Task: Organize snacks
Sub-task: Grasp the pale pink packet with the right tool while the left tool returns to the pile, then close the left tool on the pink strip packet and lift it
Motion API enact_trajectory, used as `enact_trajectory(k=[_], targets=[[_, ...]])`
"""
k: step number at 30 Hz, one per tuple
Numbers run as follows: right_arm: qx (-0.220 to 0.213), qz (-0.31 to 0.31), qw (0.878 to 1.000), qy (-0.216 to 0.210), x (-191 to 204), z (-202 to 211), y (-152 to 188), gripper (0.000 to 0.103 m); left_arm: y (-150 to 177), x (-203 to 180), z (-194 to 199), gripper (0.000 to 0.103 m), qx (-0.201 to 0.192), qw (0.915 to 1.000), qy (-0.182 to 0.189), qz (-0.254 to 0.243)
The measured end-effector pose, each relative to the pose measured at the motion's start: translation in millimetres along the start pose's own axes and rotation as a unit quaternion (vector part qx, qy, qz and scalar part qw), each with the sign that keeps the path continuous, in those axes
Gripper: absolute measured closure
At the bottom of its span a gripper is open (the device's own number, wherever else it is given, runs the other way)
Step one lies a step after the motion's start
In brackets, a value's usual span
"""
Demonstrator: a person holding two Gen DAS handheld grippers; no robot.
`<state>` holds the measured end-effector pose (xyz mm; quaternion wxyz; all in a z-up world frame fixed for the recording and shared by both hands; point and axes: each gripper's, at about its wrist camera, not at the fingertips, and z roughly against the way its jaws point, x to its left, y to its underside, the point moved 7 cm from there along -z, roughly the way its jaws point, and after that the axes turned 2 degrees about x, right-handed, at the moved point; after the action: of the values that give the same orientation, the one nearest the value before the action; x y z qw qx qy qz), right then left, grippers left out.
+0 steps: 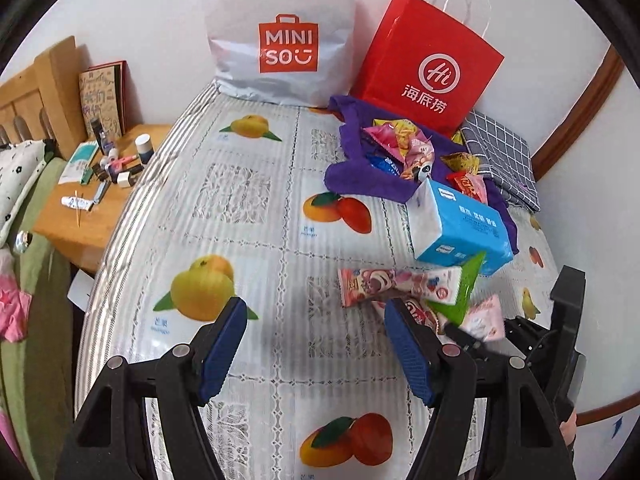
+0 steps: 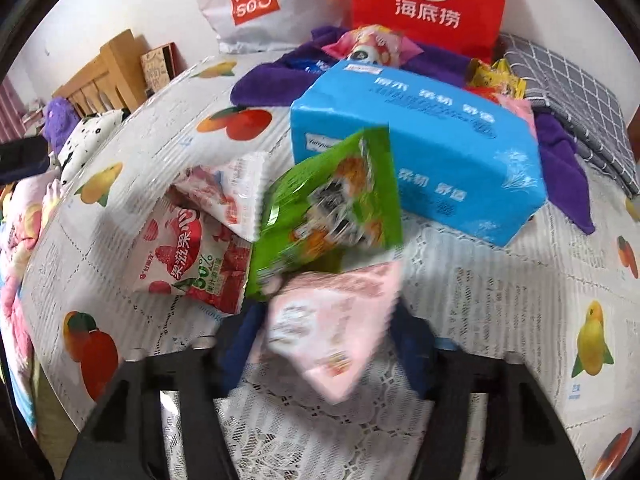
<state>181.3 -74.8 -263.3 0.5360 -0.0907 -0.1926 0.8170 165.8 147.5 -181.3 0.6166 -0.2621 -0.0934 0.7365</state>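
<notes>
Table (image 1: 248, 208): fruit-print cover, carrying a loose snack pile at near right.

Pink packet (image 2: 332, 332): lies between the blue pads of the right hand-held gripper (image 2: 328, 344), blurred in the right wrist view. Jaws stand part closed around it; whether the pads already press on it cannot be told. From the left wrist view the same packet (image 1: 482, 320) shows at the near-right edge of the pile.

Green packet (image 2: 332, 208): tilted, leaning over the far end of the pink packet and against the blue tissue pack (image 2: 420, 152). Judged likely to slide or topple if the pink packet is pulled out fast.

Strawberry packet (image 2: 192, 256): flat on the table, left of the green one, another pink-and-white packet (image 2: 224, 192) just beyond it.

Left hand-held gripper (image 1: 316, 340): open and empty, hovering over bare table to the left of the pile; its right pad stands close to the long pink wrapper (image 1: 396, 286).

Purple cloth (image 1: 360, 176): far right, holding more snacks (image 1: 400, 140); red bag (image 1: 432, 60) and white bag (image 1: 280, 32) stand behind against the wall.

Step in hand, as judged: taking the pink packet from the pile. Advice: close the pads on the packet's near seam rather than its puffed middle, lift straight and slowly so the green packet slips off without scattering, and keep the left hand-held gripper ready to steady the neighbours.
</notes>
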Motion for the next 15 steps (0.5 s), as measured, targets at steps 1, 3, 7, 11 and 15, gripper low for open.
enact_trajectory(k=[1, 3, 7, 11, 15], targets=[[-0.001, -0.003, 1.000, -0.003, -1.9, 1.7, -0.2, 0.068, 1.4, -0.8, -0.8, 0.034, 0.001, 1.0000, 0.003, 0.000], [0.000, -0.013, 1.000, -0.010, -6.1, 3.7, 0.8, 0.072, 4.5, -4.8, -4.1, 0.034, 0.003, 0.9999, 0.010, -0.002], [-0.014, -0.026, 1.000, -0.008, -17.7, 12.8, 6.4, 0.073, 8.8, -17.3, -14.6, 0.034, 0.009, 0.9997, 0.016, -0.016], [-0.038, -0.039, 0.999, 0.005, -35.9, 28.7, 14.9, 0.073, 8.4, -32.6, -27.5, 0.034, 0.015, 0.9991, 0.018, -0.036], [-0.049, -0.043, 0.997, 0.041, -59.6, 38.9, 24.5, 0.073, 1.7, -48.2, -42.3, 0.034, 0.014, 0.9982, 0.022, -0.054]])
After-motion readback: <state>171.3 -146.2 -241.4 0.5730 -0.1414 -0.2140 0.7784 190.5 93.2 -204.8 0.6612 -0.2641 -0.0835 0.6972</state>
